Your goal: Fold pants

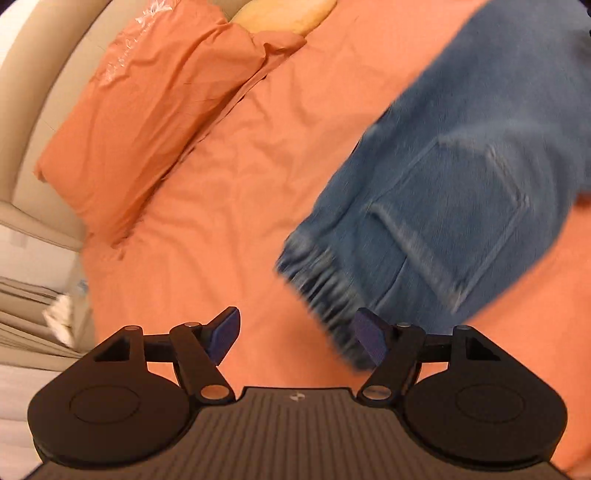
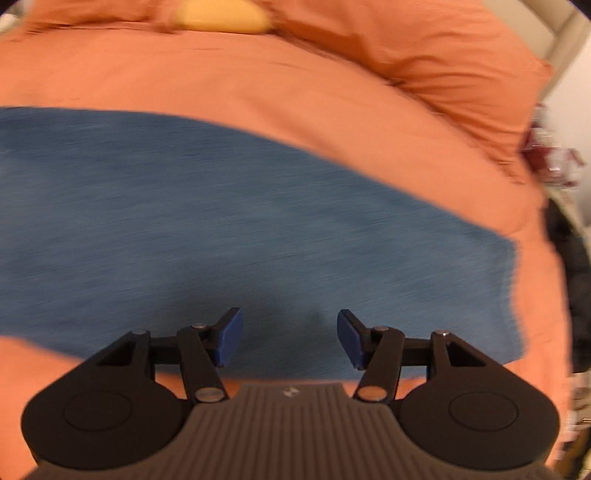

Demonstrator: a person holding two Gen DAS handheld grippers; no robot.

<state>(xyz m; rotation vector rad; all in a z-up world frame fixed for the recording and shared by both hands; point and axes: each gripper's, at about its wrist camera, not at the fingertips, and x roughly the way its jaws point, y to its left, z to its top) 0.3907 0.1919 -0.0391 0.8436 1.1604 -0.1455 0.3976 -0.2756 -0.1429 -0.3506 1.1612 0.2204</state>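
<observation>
pants point(image 1: 443, 192) lie flat on orange bedsheet point(image 1: 240, 206), below the pillow point(image 1: 147, 110), ready for folding; left gripper point(image 1: 295, 338) wide, empty; right gripper point(image 2: 290, 338) half-spread, empty, above the denim.

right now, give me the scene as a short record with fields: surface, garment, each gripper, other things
surface: orange bedsheet
garment: blue denim pants lying on the sheet, waistband and back pocket in the left wrist view, blurred
left gripper: open, nothing between its fingers, above the sheet beside the waistband
right gripper: open, nothing between its fingers, above the denim
other things: orange pillow at the head of the bed; yellow cushion beyond it
fold state: cannot tell, the views are blurred
</observation>
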